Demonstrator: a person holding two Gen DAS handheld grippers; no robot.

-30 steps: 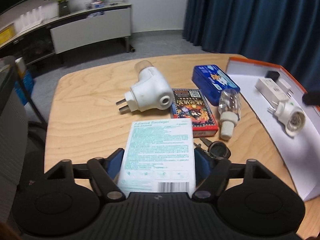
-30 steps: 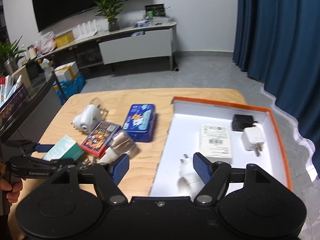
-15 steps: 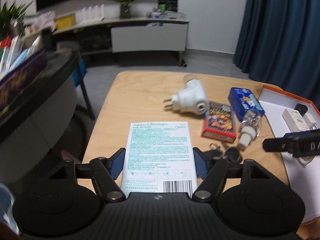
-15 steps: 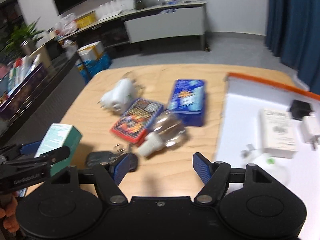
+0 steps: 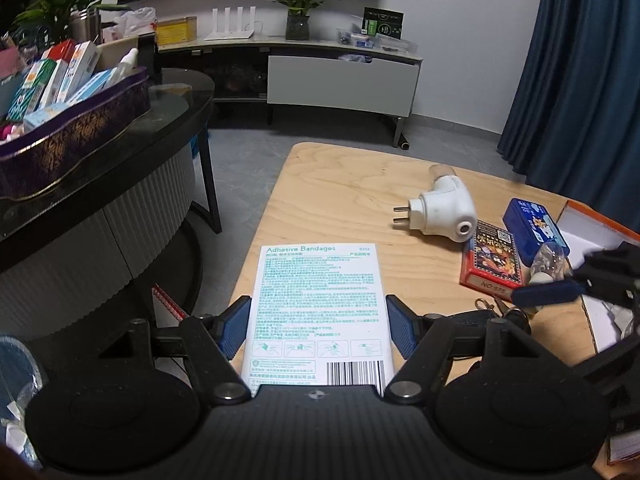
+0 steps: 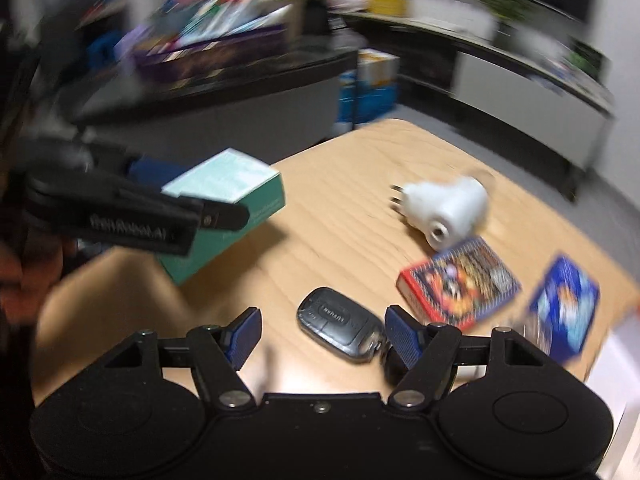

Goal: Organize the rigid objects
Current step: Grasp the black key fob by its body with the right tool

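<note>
Pale grained wood table (image 5: 340, 192), printed cardboard bandage box (image 5: 318, 312), glossy black plastic key fob (image 6: 340, 328)

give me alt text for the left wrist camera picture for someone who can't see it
The left gripper clamps a white box of adhesive bandages over the near edge of a wooden table. To the right lie a white plug adapter, a red card box and a blue tin, with the right gripper's fingers reaching in.
</note>
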